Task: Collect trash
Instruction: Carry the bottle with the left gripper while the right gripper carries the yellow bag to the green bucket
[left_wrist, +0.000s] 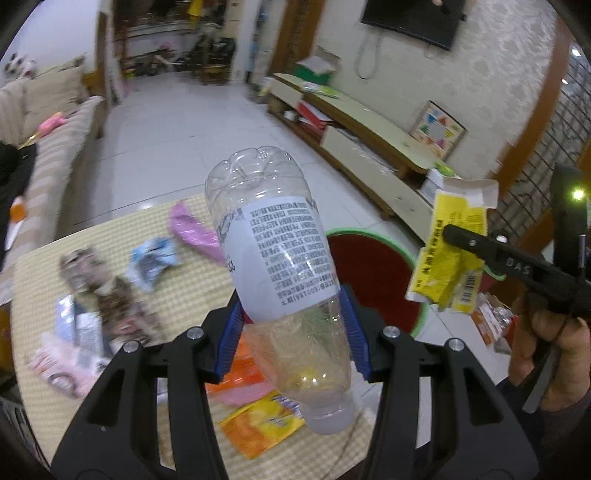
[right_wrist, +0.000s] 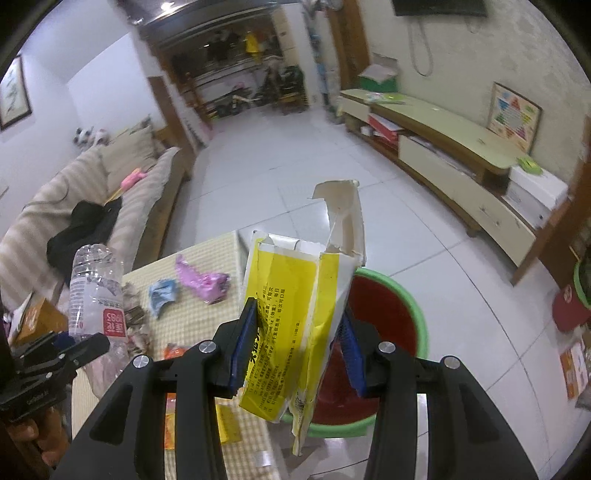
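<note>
My left gripper (left_wrist: 293, 315) is shut on a clear plastic bottle (left_wrist: 280, 258) with a white label, held base up above the table; the bottle also shows in the right wrist view (right_wrist: 96, 291). My right gripper (right_wrist: 299, 339) is shut on a torn yellow and white carton (right_wrist: 295, 317), held up beside the table's edge; the carton also shows in the left wrist view (left_wrist: 450, 254). A red basin with a green rim (right_wrist: 388, 314) stands on the floor right of the table, also in the left wrist view (left_wrist: 373, 277). Several wrappers lie on the table: pink (left_wrist: 195, 232), blue (left_wrist: 151, 262), orange-yellow (left_wrist: 258, 424).
The table (left_wrist: 184, 295) has a checked yellow cloth. A striped sofa (right_wrist: 74, 206) stands at the left, a low TV cabinet (right_wrist: 461, 162) along the right wall. White tiled floor lies beyond. More packets lie on the floor at the right (left_wrist: 491, 321).
</note>
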